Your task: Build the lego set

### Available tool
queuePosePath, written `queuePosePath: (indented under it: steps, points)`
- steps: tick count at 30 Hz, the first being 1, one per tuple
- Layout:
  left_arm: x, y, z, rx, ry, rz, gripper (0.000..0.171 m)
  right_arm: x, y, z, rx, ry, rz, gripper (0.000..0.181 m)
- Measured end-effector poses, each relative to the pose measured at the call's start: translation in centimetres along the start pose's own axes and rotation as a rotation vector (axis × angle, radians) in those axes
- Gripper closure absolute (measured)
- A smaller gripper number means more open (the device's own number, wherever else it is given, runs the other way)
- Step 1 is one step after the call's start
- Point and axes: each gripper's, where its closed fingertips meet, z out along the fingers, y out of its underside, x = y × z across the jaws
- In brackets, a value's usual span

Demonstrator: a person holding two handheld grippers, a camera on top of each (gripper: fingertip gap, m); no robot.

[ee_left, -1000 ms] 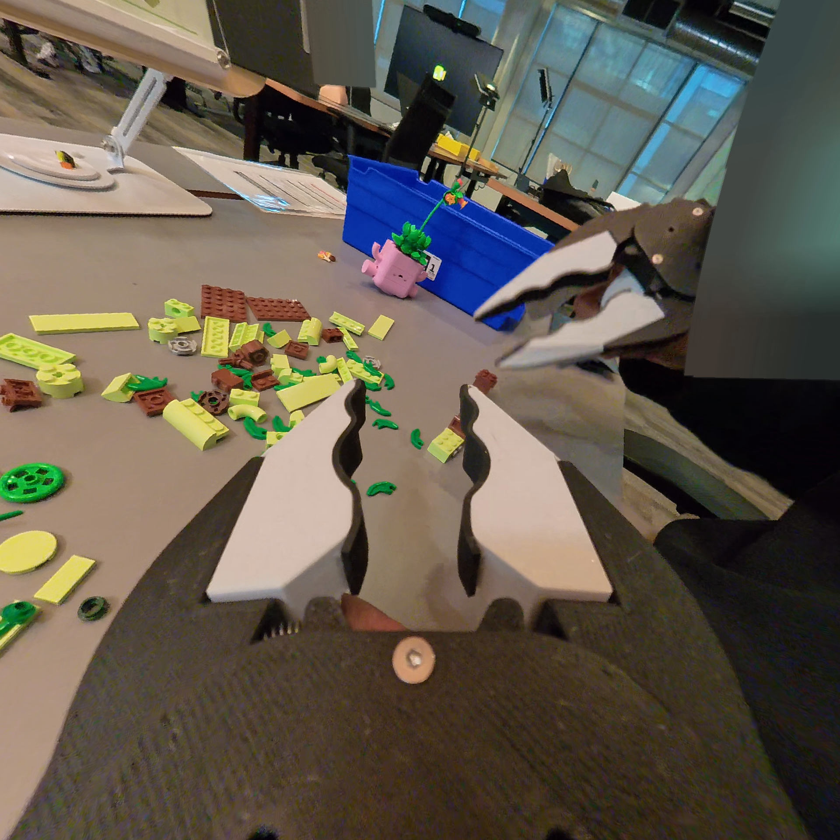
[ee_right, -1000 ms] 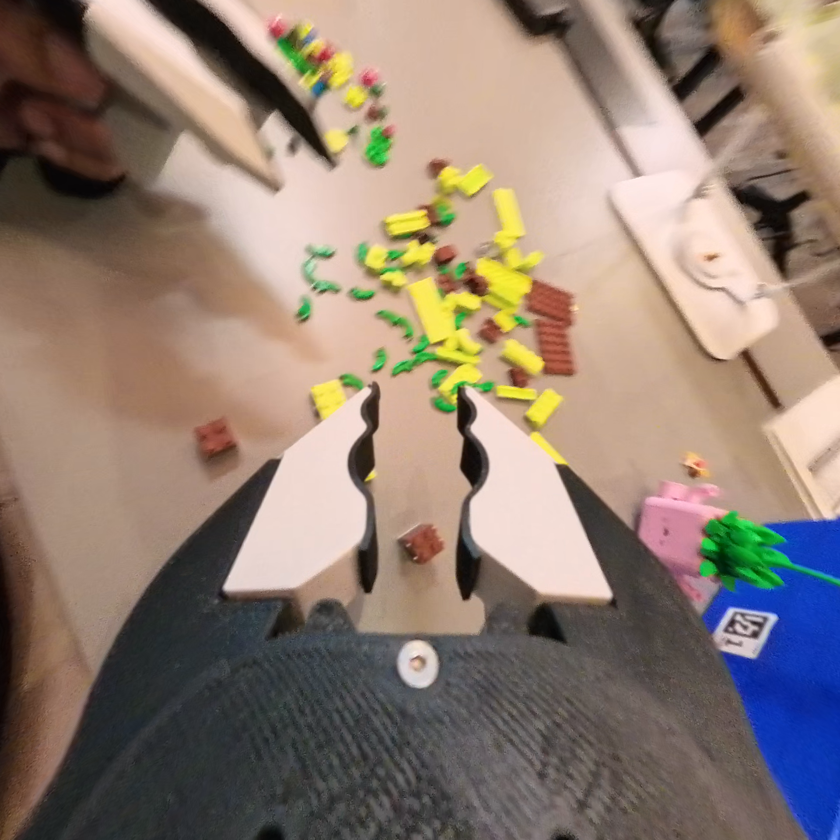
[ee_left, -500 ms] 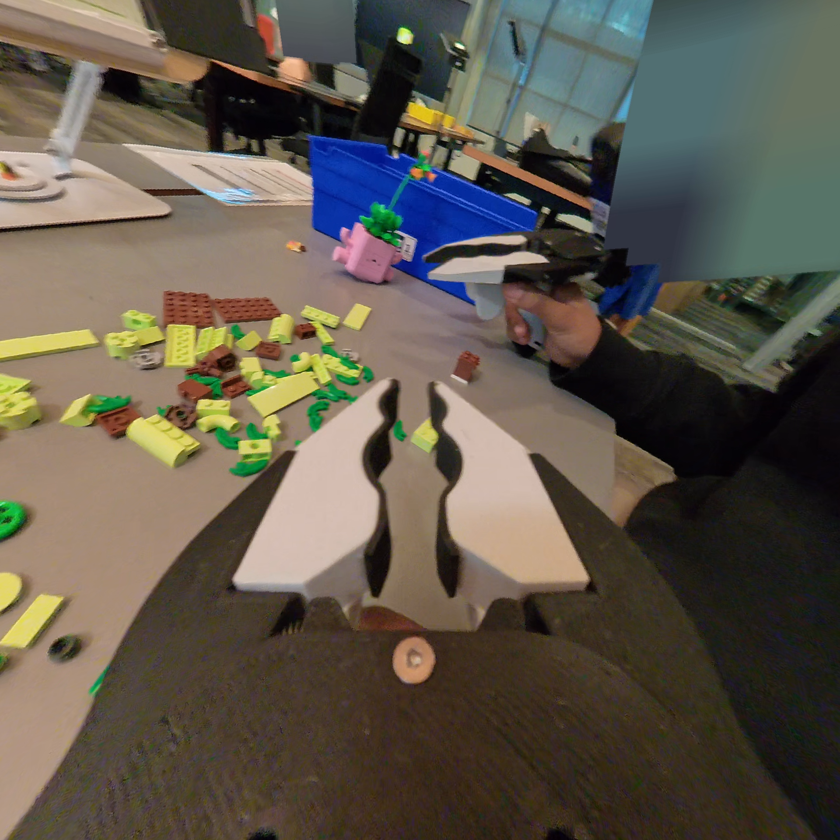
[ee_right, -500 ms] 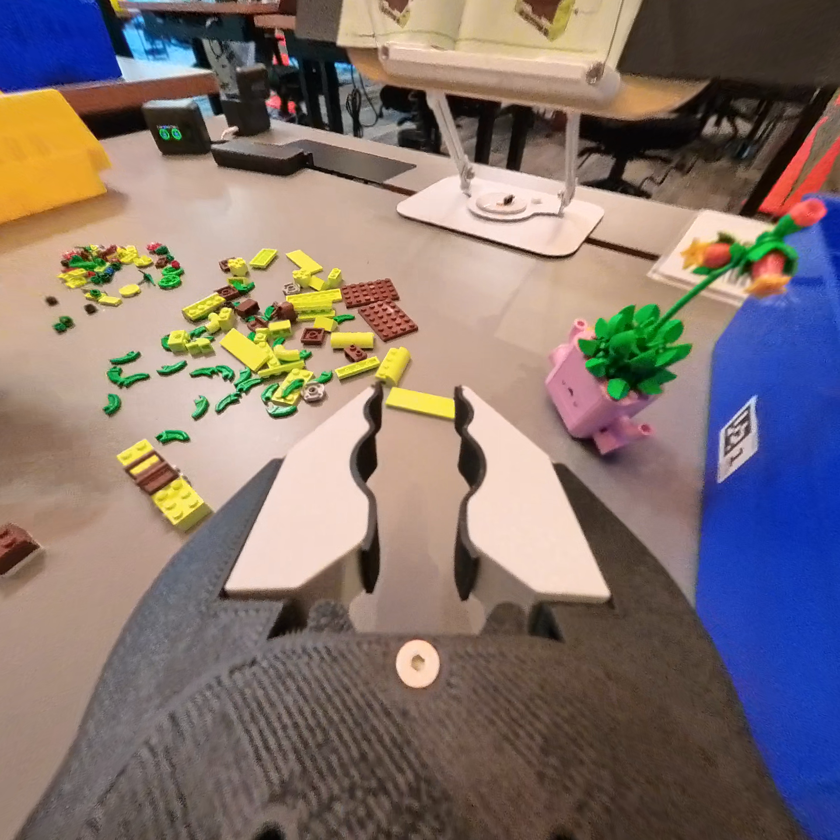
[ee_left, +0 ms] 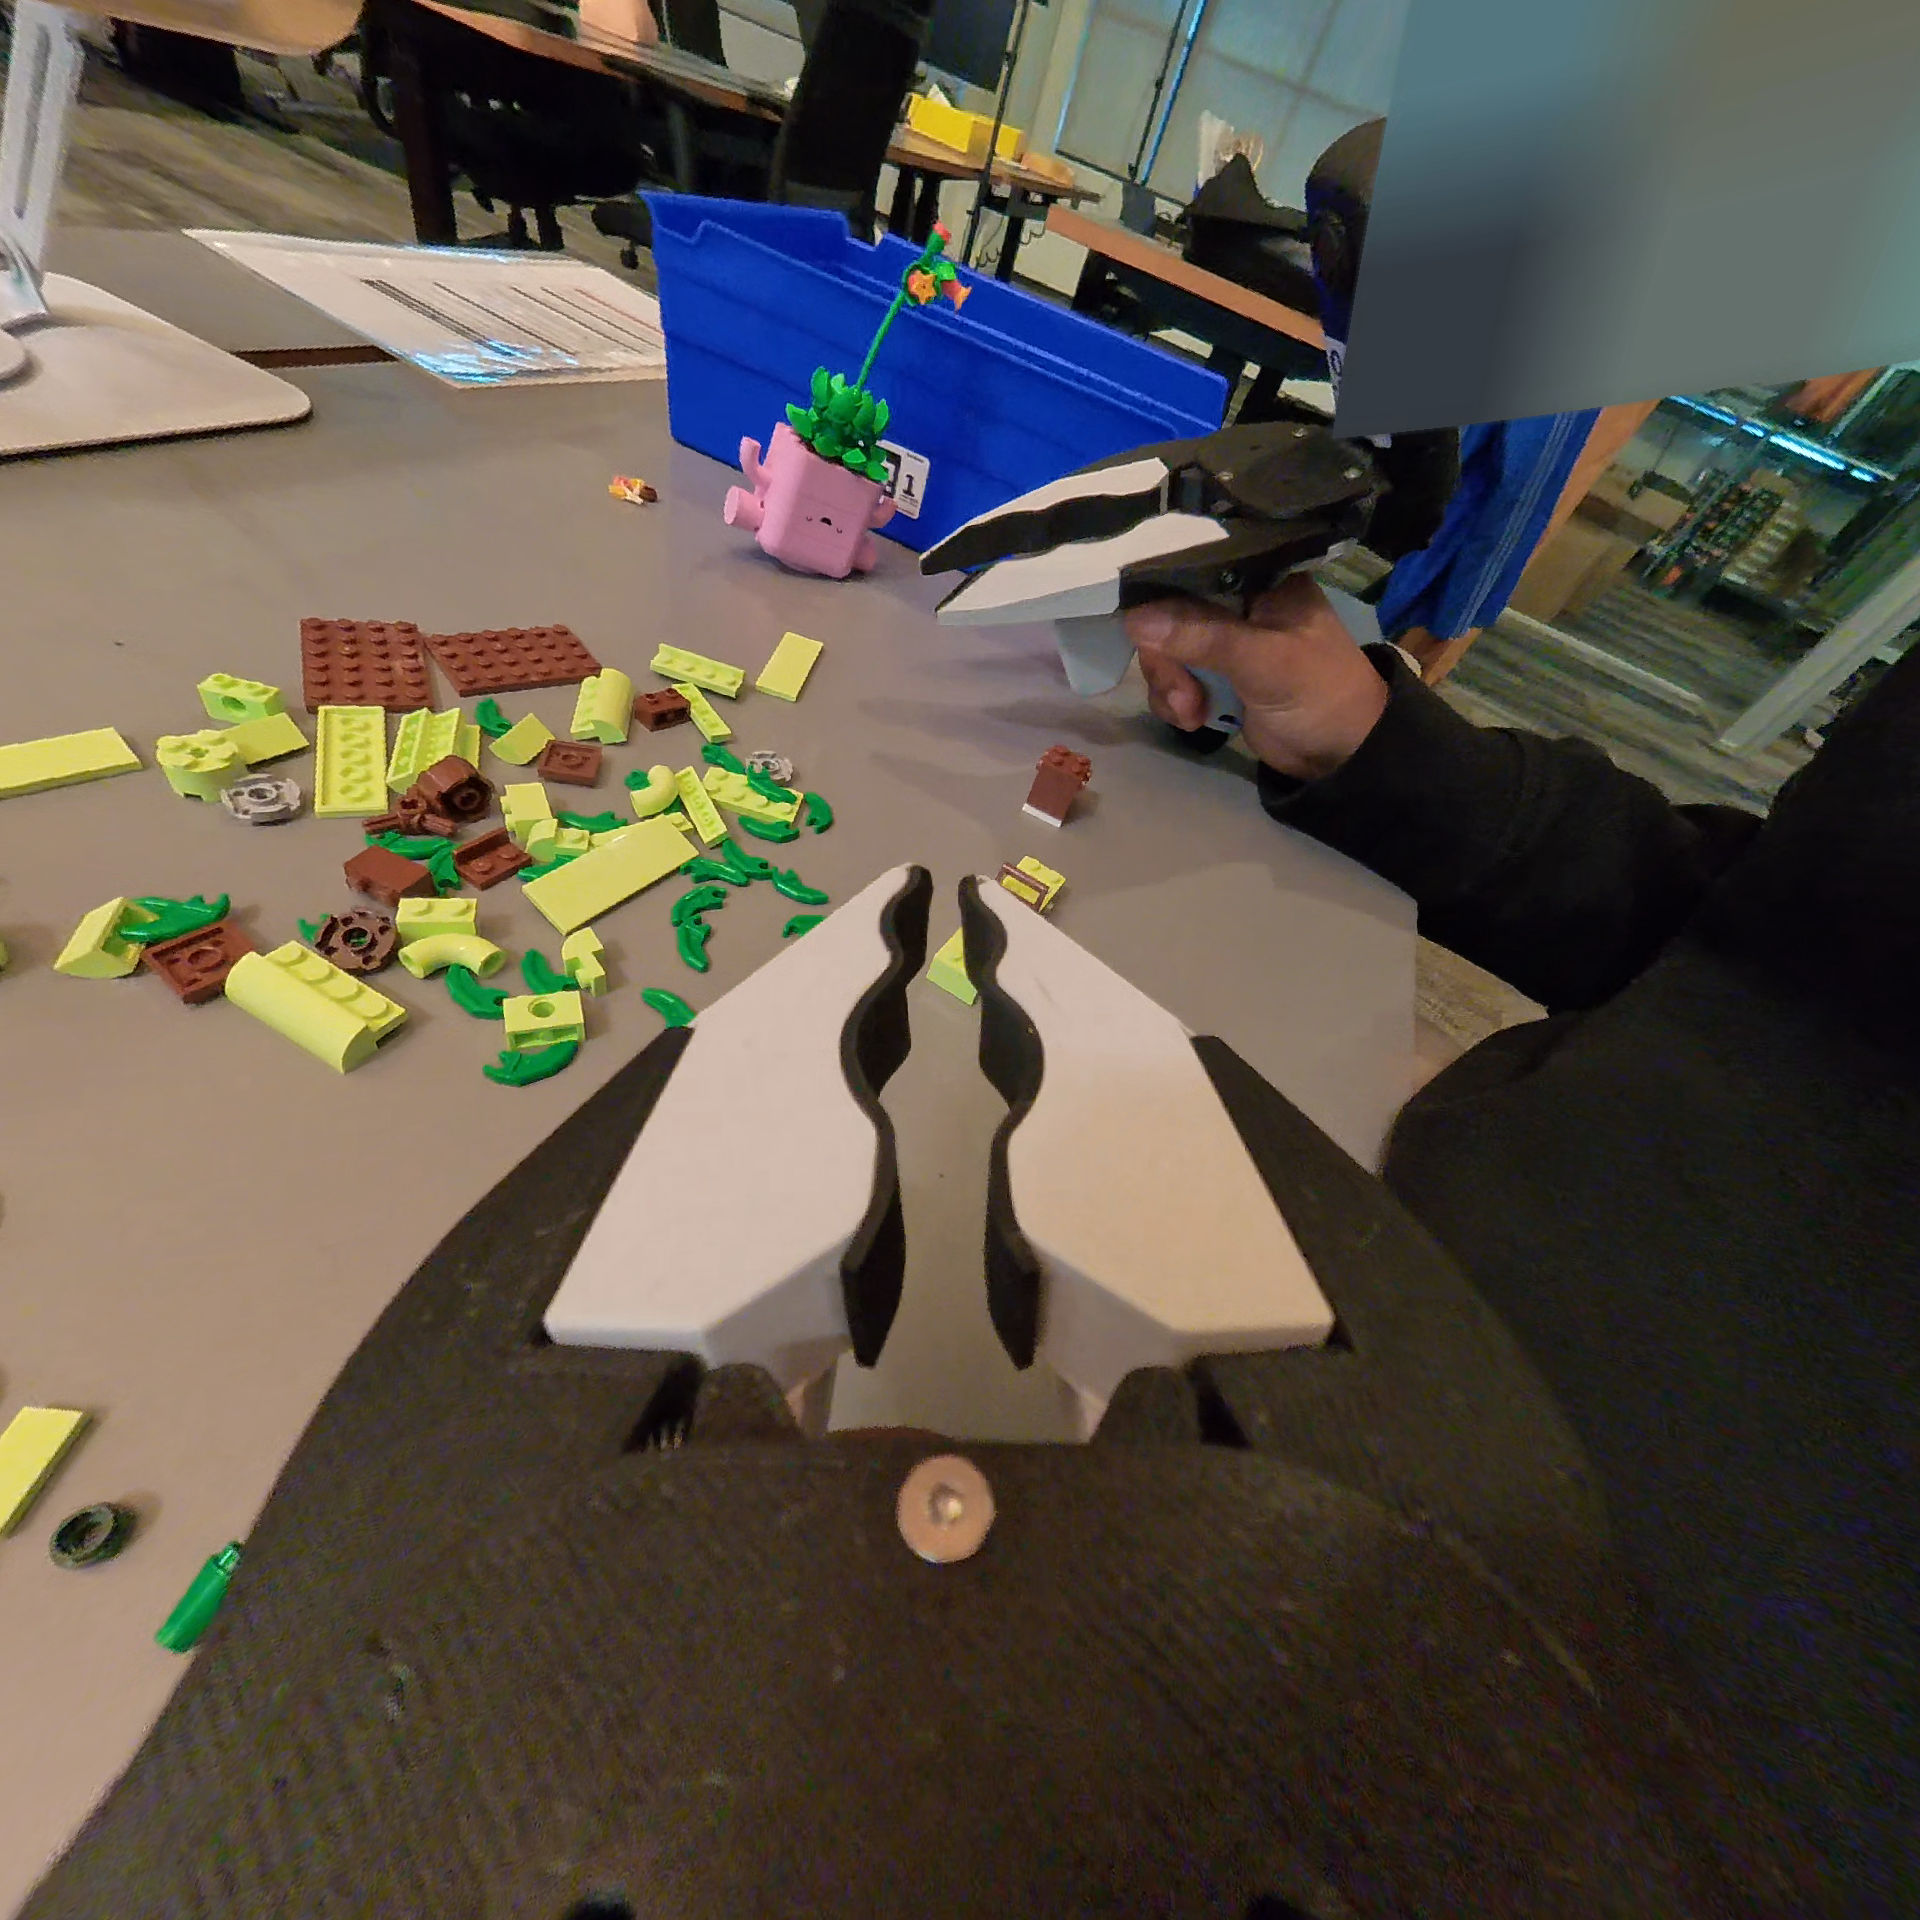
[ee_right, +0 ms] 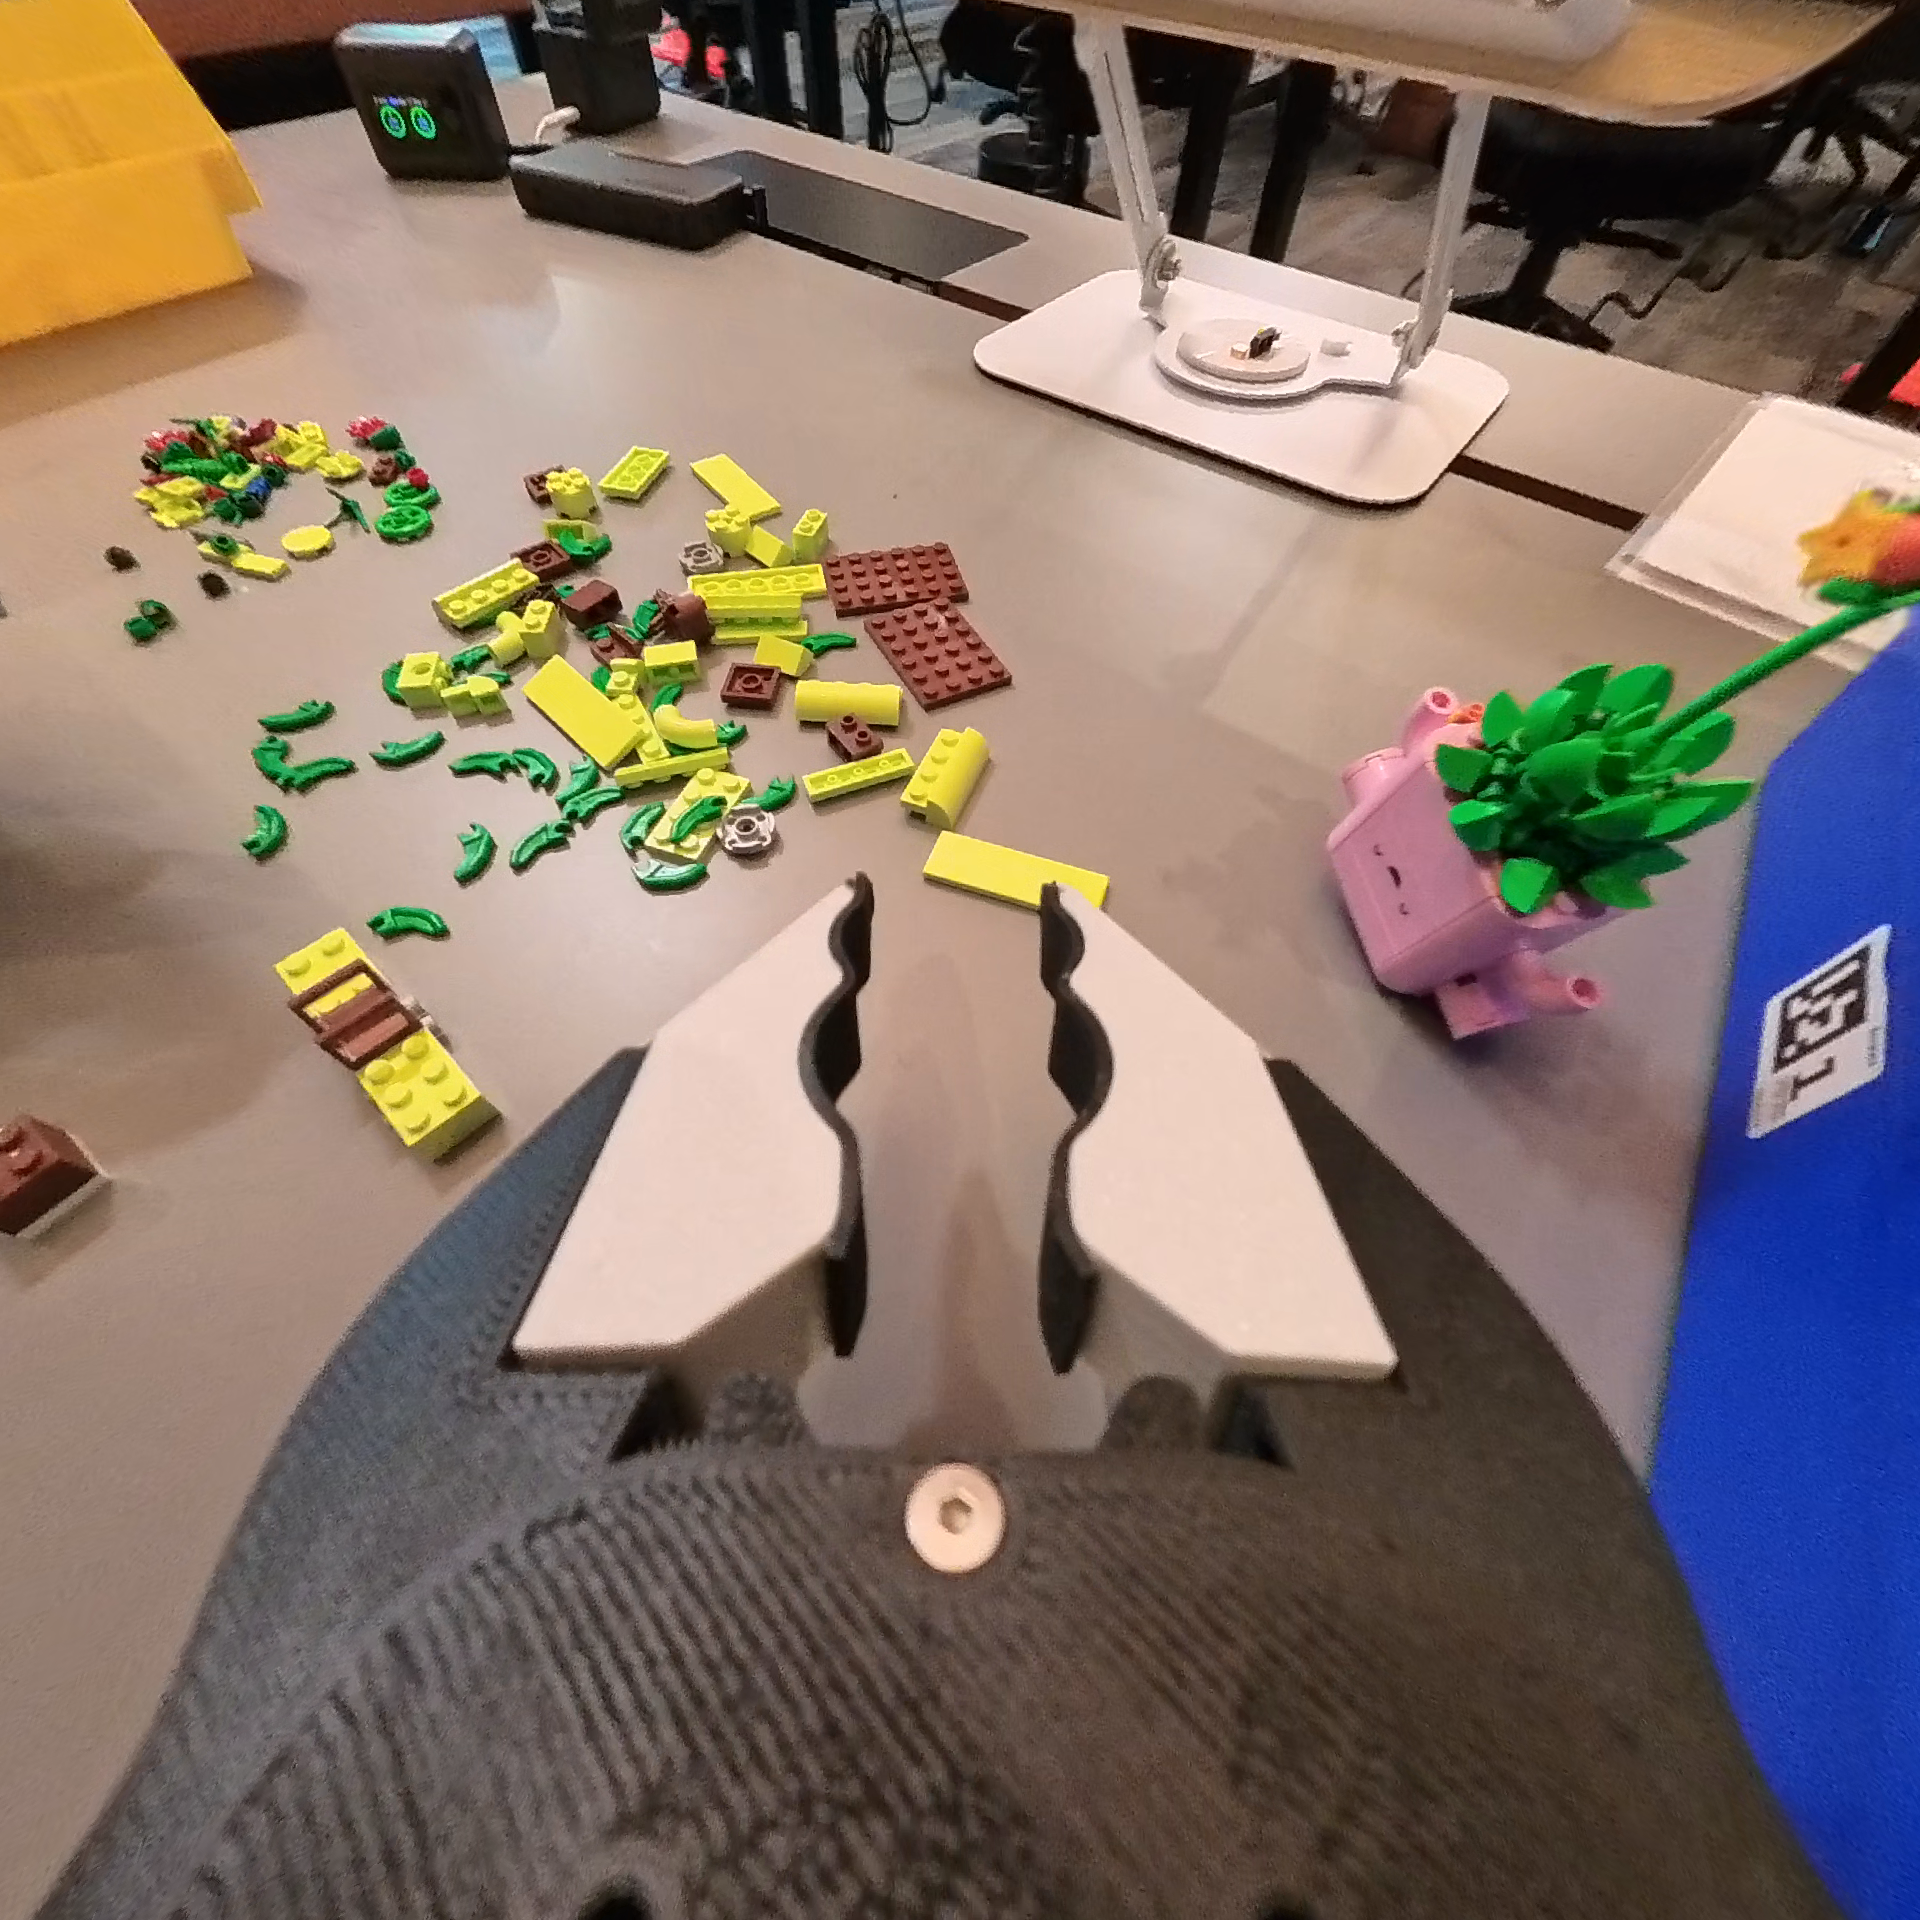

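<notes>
Loose lime, brown and green lego pieces (ee_left: 499, 821) lie scattered on the grey table (ee_left: 312, 1195); the right wrist view shows them too (ee_right: 665, 686). My left gripper (ee_left: 937, 883) is closed down to a thin gap with nothing in it, above the table near a small lime-and-brown assembly (ee_left: 1029, 883), which also shows in the right wrist view (ee_right: 379, 1039). My right gripper (ee_right: 956, 899) is open and empty, just short of a flat lime tile (ee_right: 1013, 868). In the left wrist view it (ee_left: 935, 587) hovers beside the pink lego pot plant (ee_left: 821, 509). A brown brick (ee_left: 1055, 784) lies between the grippers.
A blue bin (ee_right: 1818, 1143) stands close on the right, with the pink pot plant (ee_right: 1455, 894) in front of it. A white stand base (ee_right: 1247, 416) and a paper sheet (ee_left: 478, 312) lie at the back. A yellow bin (ee_right: 94, 177) and a second small pile (ee_right: 270, 478) are far left. The left gripper's tips are roughly 20 cm from the right gripper's. Between my right fingertips and the flat lime tile (ee_right: 1013, 868) there is roughly 6 cm. Look for it in the left wrist view (ee_left: 789, 660) too. The brown brick (ee_left: 1055, 784) lies some 8 cm from my right tips, 15 cm from my left tips. To the pink lego pot plant (ee_left: 821, 509): right tips about 9 cm, left tips about 30 cm. The right camera catches it too, in the right wrist view (ee_right: 1395, 851).
My left gripper's jaws have narrowed from wide open to a thin gap. My right gripper has swung up from looking down at the pieces and drawn back toward the blue bin.
</notes>
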Motion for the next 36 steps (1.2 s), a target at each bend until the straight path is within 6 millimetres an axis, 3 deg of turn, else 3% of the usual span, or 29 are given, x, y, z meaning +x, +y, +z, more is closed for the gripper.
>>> queuePosePath:
  steps: [7,36]
  points:
    - [0.15,-0.25,-0.25,0.023,0.034,-0.024,0.171,0.36,-0.28,-0.26,0.024,-0.046,0.083,0.156]
    - [-0.25,-0.36,-0.44,0.038,-0.016,-0.021,0.16,-0.25,0.29,0.25,-0.023,-0.038,0.018,0.155]
